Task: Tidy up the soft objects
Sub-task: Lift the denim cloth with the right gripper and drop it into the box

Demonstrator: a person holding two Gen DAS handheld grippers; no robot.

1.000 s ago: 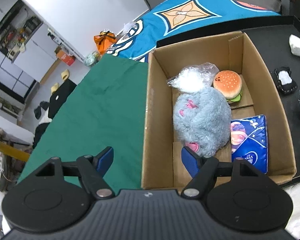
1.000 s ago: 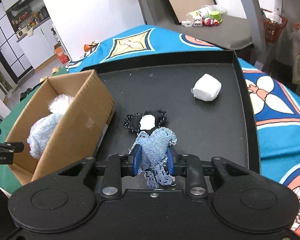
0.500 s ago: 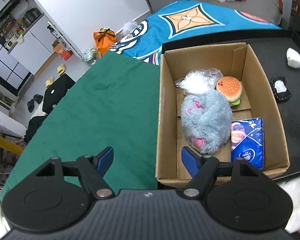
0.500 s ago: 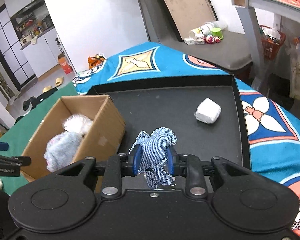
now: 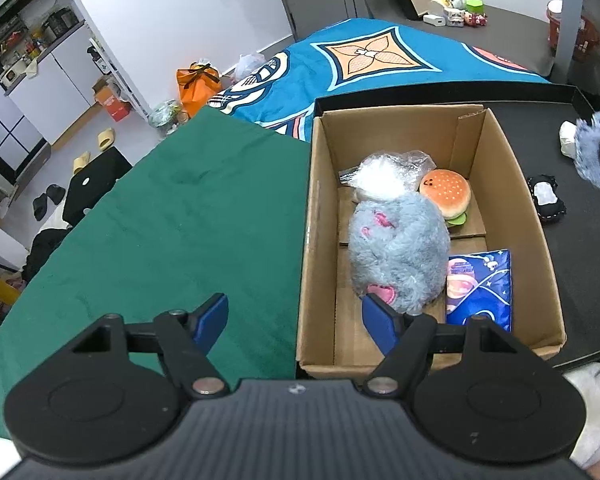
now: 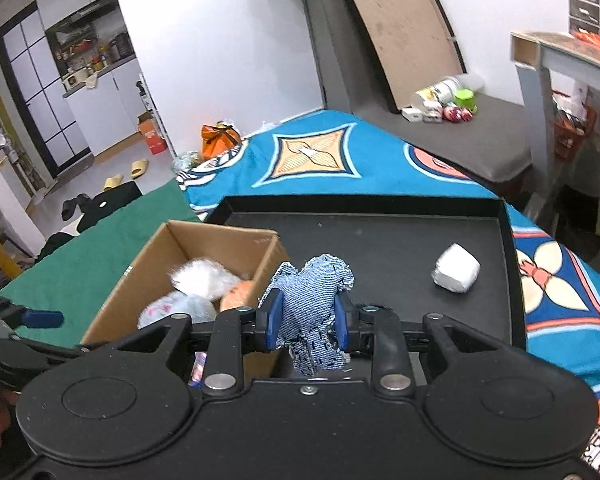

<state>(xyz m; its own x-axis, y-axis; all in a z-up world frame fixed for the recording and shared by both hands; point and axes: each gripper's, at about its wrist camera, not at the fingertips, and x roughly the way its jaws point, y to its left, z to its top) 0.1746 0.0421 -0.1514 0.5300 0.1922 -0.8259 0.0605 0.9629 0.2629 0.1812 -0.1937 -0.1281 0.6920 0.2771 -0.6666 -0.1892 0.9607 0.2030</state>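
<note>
Up above the black tray (image 6: 380, 248), the right claw (image 6: 307, 320) is clamped on the denim scrap (image 6: 312, 300), with the cardboard box (image 6: 148, 264) just down-left of it (so that's the short hop). Left claw (image 5: 296, 318) sits spread wide, empty, beside the box's near corner.

White wall (image 6: 228, 60) as landmark. Left of it: white cabinets (image 6: 100, 116) with a cluttered shelf niche above, then a black-framed glass partition (image 6: 24, 100). At its foot, pale grey floor (image 6: 112, 168) with yellow slippers (image 6: 140, 167), an orange bag (image 6: 220, 140) and a small orange box (image 6: 154, 136). Right of it: a dark-framed brown board (image 6: 408, 36) leaning (tilted back) over a grey platform (image 6: 496, 128) holding small containers. Far right, a pale table (image 6: 556, 60).
</note>
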